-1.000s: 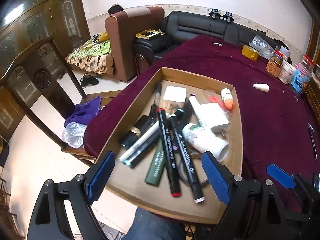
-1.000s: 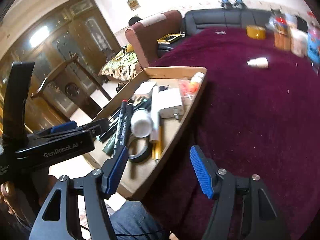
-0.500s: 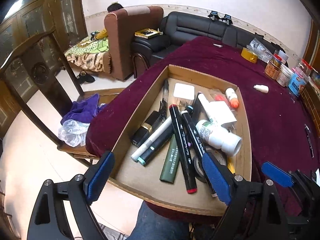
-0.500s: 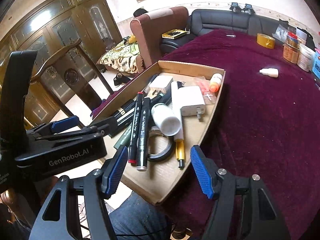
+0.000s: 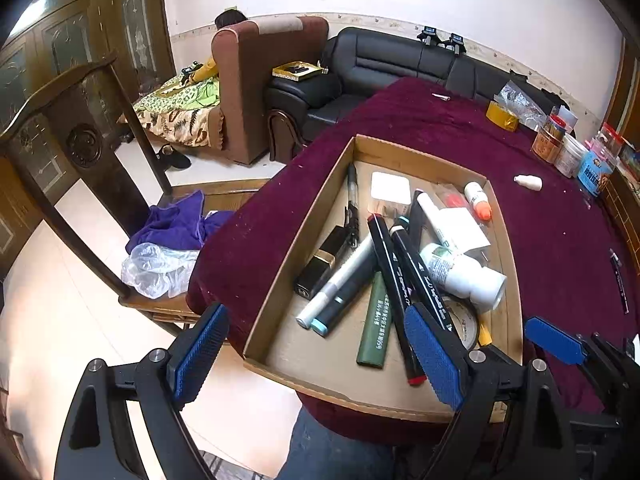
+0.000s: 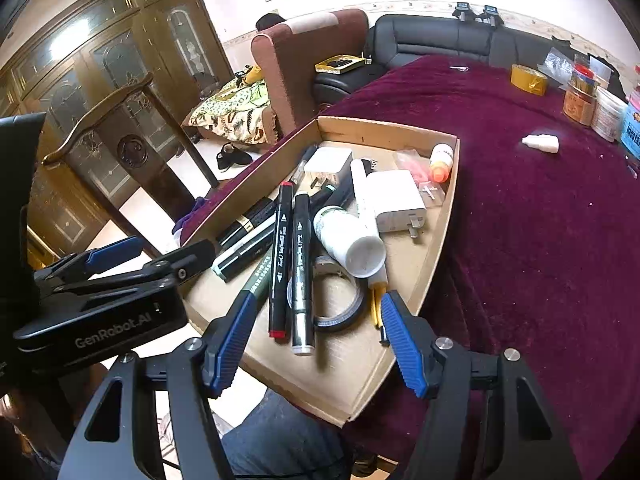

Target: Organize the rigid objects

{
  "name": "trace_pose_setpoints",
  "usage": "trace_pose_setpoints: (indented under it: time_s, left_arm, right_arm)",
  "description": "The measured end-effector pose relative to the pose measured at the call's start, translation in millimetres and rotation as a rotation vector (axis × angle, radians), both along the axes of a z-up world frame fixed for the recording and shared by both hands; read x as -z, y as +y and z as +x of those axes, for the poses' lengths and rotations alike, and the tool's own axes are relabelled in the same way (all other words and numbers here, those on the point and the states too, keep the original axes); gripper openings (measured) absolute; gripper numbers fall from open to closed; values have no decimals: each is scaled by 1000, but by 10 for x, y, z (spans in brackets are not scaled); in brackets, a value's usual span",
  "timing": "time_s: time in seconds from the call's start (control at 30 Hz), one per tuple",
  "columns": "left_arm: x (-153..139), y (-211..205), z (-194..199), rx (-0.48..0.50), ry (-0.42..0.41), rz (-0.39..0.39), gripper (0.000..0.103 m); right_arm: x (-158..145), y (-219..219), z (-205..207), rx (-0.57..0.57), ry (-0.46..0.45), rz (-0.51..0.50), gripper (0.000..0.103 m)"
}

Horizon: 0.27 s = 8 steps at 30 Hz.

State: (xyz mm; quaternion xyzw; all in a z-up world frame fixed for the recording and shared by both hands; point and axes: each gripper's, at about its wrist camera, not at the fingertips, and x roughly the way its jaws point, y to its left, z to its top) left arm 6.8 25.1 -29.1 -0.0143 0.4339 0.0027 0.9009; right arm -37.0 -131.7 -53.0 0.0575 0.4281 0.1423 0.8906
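We hold our left tool (image 5: 316,354) and right tool (image 6: 312,340) spread wide, grasping nothing, over the cardboard tray (image 6: 438,240) of markers (image 6: 301,248) on the maroon tabletop (image 6: 540,220).
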Motion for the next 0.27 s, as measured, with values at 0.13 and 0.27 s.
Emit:
trace_pose_setpoints:
  time_s: [0.13, 0.27]
  left_arm:
    - [41, 70, 80, -9, 11, -7, 92]
    - [81, 65, 142, 5, 16, -9, 92]
  right_arm:
    - [42, 10, 27, 9, 14, -6, 64]
    - [68, -5, 25, 8, 19, -8, 64]
